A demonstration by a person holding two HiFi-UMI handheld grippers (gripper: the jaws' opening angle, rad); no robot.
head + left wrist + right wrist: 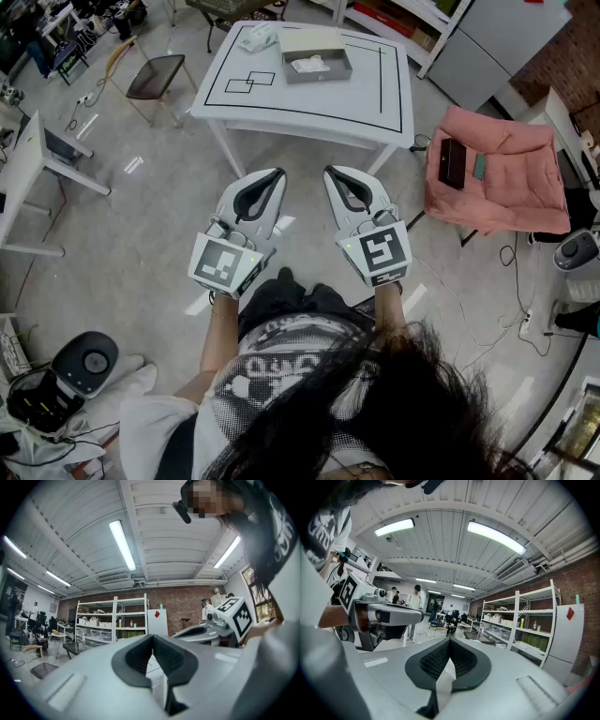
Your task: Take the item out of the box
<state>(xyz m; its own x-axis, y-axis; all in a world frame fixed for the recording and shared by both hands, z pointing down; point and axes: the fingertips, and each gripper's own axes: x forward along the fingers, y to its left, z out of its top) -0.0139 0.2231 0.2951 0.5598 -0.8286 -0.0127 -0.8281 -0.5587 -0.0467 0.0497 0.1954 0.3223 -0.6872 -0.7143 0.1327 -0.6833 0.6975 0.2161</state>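
Note:
An open grey box [316, 53] stands near the far edge of a white table [309, 94], with a white crumpled item [307, 65] lying inside it. A second white bundle [255, 37] lies on the table to the left of the box. Both grippers are held side by side in front of the person's chest, well short of the table and pointing toward it. My left gripper [275, 174] [152, 637] is shut with nothing in it. My right gripper [334, 173] [450, 641] is shut as well and holds nothing.
A brown chair [155, 75] stands left of the table. A seat draped in pink cloth [497, 169] is at the right, and a desk [28, 159] at the left. Cables run over the floor at the right. Metal shelves [112, 620] line the far brick wall.

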